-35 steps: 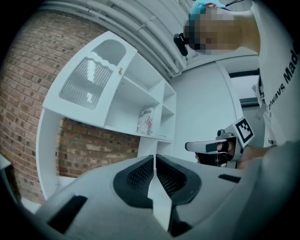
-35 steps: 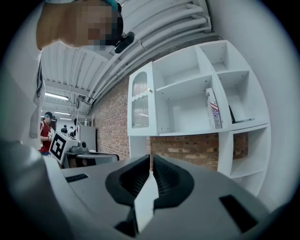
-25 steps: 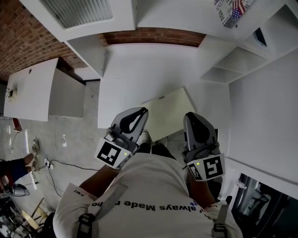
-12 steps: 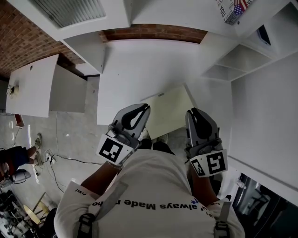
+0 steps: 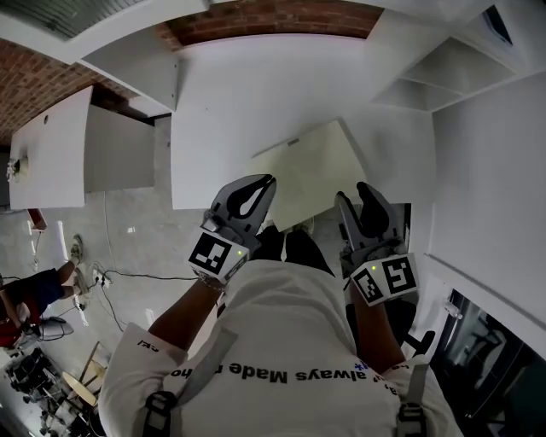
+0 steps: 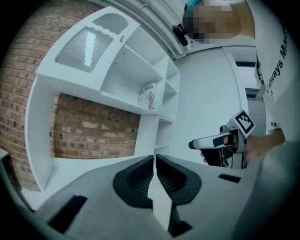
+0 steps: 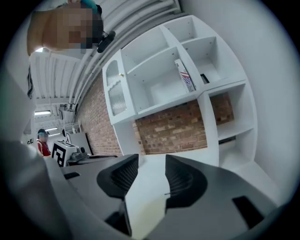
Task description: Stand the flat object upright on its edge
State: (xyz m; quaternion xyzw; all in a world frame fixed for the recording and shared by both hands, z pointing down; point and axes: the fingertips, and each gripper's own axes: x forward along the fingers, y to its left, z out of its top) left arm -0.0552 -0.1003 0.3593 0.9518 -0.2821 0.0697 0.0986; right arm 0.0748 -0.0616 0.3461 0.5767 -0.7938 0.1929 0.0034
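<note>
A flat pale cream board (image 5: 311, 175) lies on the white table (image 5: 230, 102), its near edge sticking out over the table's front toward me. My left gripper (image 5: 260, 186) is shut on that near edge at its left corner; in the left gripper view a thin pale sliver of the board (image 6: 161, 206) is pinched between the jaws of the left gripper (image 6: 154, 159). My right gripper (image 5: 354, 196) is at the right corner. Its jaws have just been opening. In the right gripper view the board (image 7: 145, 201) sits loose in the gap of the right gripper (image 7: 151, 161).
A white shelving unit (image 5: 435, 81) stands at the table's right, with a book (image 7: 185, 77) on one shelf. A brick wall (image 5: 264, 17) backs the table. A second white desk (image 5: 51, 158) is at the left, with a person (image 5: 26, 294) on the floor side.
Both grippers have come down with the board, whose near edge now sits lower over the table's front. The right gripper's fingers have spread apart; the left stays closed.
</note>
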